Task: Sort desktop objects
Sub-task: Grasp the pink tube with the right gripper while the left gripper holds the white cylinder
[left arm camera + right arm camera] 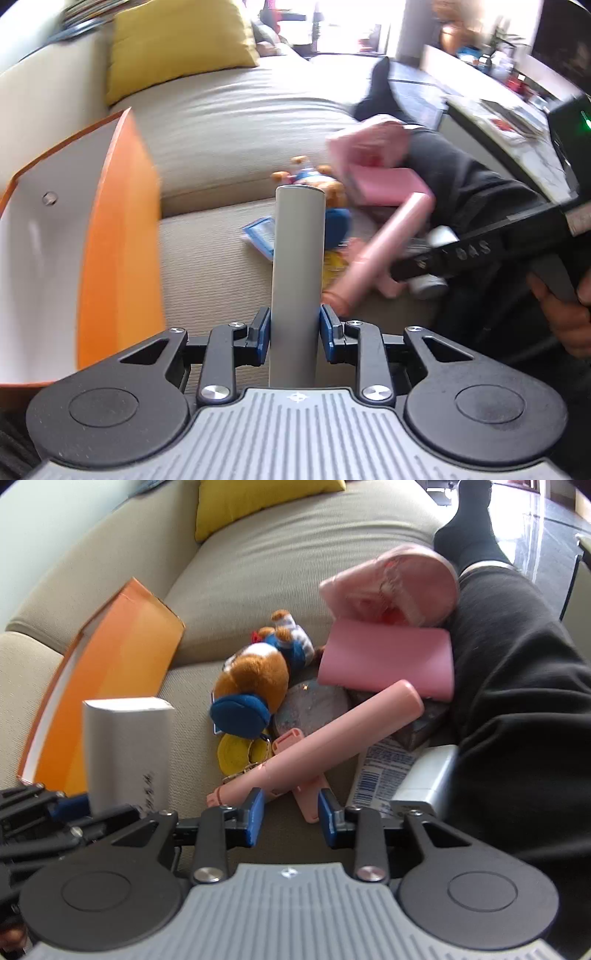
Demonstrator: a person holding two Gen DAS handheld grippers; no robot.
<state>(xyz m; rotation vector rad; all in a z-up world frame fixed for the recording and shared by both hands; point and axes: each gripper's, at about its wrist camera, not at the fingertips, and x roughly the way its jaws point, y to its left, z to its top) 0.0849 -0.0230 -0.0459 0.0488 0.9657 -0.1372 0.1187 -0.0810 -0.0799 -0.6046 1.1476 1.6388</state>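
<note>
On a beige sofa [258,565], a sorting job is under way with two hand-held tools. The left tool [294,330] is closed on a slim white box [297,280], its blue pads [328,332] pressing the long side faces low on the carton, which stands upright out of the jaws toward 12 o'clock. In the right wrist view the same box shows at 9 o'clock, just in front of an orange carton [110,686] with a white interior, which lies open at 10 o'clock on the seat. That carton looks like the likely destination, though this is only a reading of the layout.

The right tool [291,812] stands partly open with nothing gripped; a pink cylindrical tube [332,734] lies slantwise just beyond its pads at 12 o'clock, resting across a pile that includes a plush bear [258,668], a pink wallet-like case [388,657], a yellow tape roll [236,753] and a white barcoded bottle [399,775] at 1 o'clock. A person's dark trouser leg [517,686] borders the pile at 3 o'clock.

The white box appears light and stiff but thin-walled, so a firm squeeze could dent it; holding across the flat sides near the middle would steady it better than the low grip. The pink tube seems rigid, smooth and prone to rolling; it would best be taken across its width near mid-length.
</note>
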